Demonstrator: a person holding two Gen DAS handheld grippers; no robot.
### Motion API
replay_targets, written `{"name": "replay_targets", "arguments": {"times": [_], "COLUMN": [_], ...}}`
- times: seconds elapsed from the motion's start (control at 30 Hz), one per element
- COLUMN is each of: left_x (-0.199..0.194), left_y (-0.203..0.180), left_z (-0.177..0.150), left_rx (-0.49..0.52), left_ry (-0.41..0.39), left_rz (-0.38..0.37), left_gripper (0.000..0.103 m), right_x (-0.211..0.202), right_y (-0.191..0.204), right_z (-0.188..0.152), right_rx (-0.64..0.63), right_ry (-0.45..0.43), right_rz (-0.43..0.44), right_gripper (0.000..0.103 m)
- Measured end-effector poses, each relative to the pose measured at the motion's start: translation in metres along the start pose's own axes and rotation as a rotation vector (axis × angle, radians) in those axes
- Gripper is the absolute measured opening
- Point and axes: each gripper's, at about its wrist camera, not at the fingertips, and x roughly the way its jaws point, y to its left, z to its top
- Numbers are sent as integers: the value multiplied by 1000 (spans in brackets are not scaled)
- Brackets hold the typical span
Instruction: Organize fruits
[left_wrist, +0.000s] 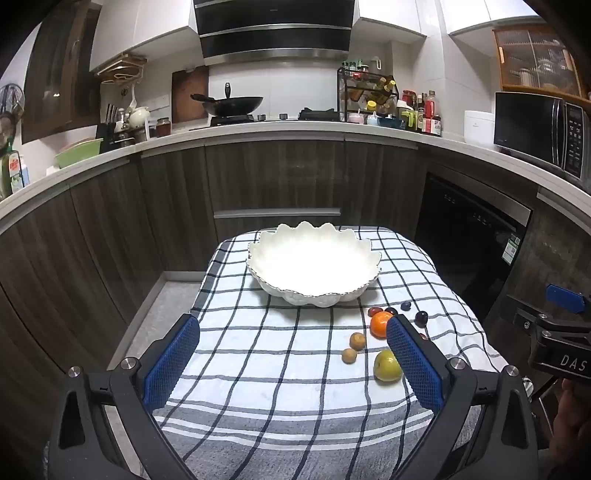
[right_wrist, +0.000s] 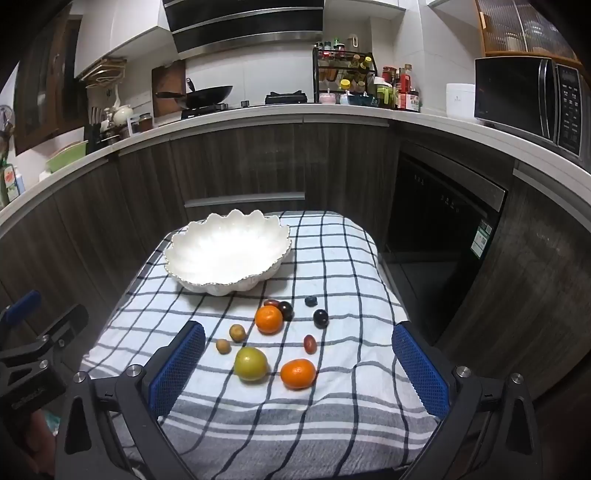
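Observation:
A white scalloped bowl (left_wrist: 314, 264) (right_wrist: 227, 251) stands empty at the far end of a small table with a checked cloth (left_wrist: 277, 369) (right_wrist: 343, 258). Fruits lie loose on the cloth before it: two oranges (right_wrist: 269, 319) (right_wrist: 298, 373), a green apple (right_wrist: 251, 363) (left_wrist: 387, 365), two small brown fruits (right_wrist: 237, 332) (right_wrist: 223, 346), dark plums (right_wrist: 320, 318) (right_wrist: 285, 309), a blueberry (right_wrist: 311, 301) and a small red fruit (right_wrist: 309, 343). My left gripper (left_wrist: 291, 354) is open and empty above the cloth's near left. My right gripper (right_wrist: 297, 362) is open and empty, hovering near the fruits.
Dark kitchen cabinets and a dishwasher (right_wrist: 443, 221) surround the table. The counter behind holds a wok (left_wrist: 232, 105), spice rack (left_wrist: 369, 92) and microwave (left_wrist: 539, 129). The floor (left_wrist: 159, 314) lies left of the table.

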Motion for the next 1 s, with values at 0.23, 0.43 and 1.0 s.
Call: {"name": "replay_targets", "arguments": {"times": [0.23, 0.43, 1.0], "left_x": [0, 1, 5], "left_y": [-14, -11, -3], "left_z": [-1, -4, -5], "left_rx": [14, 18, 10], "left_ry": [1, 0, 3], "left_rz": [9, 7, -2], "left_gripper": [103, 103, 103], "right_x": [1, 7, 3], "right_y": [-1, -1, 1], "right_z": [0, -4, -2], "right_rx": [9, 7, 9], "right_ry": [1, 6, 6], "right_rz": [6, 8, 11], "right_gripper": [103, 103, 103]}}
